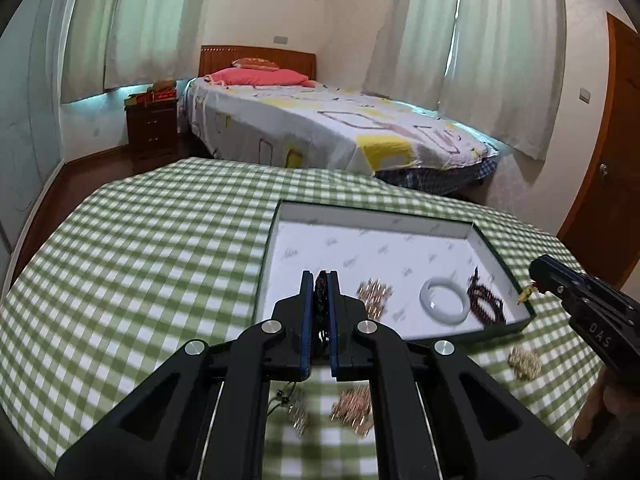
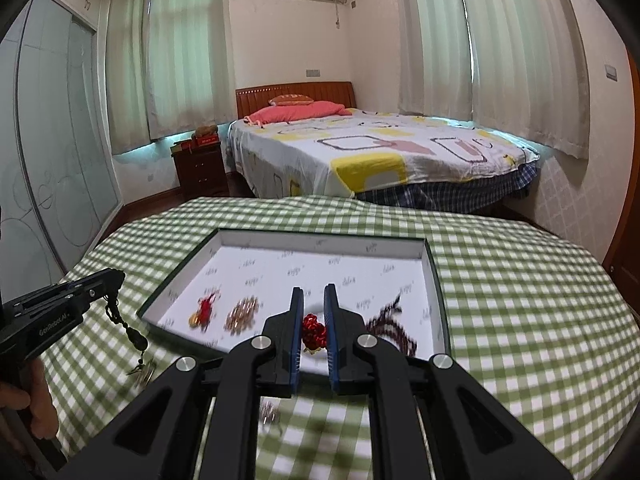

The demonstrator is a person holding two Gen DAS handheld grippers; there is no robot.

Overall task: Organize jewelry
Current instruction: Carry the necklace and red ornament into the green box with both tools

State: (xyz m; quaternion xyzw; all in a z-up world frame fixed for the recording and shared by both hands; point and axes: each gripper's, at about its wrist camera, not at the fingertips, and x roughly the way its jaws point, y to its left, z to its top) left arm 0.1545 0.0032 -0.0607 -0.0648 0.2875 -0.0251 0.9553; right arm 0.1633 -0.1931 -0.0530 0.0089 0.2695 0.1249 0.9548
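While both pieces hang clear of the checked cloth [image 1: 140, 248], each gripper pinches one. Left gripper [image 1: 321, 280] clamps a dark corded pendant [image 2: 134, 336]; right gripper [image 2: 313, 304] nips a red beaded charm [image 2: 313, 332] (presumably bound for the white-lined box [image 1: 476, 236]).

Inside the one shallow white-lined box [image 1: 492, 248]: one white bangle [image 1: 444, 300], one dark beaded strand [image 1: 488, 300], one rose-gold chain pile [image 1: 374, 296], one red-and-gold charm [image 2: 204, 312]. On the green checked cloth [image 1: 140, 260] by the box's near edge: three glittery chain piles [image 1: 352, 404]
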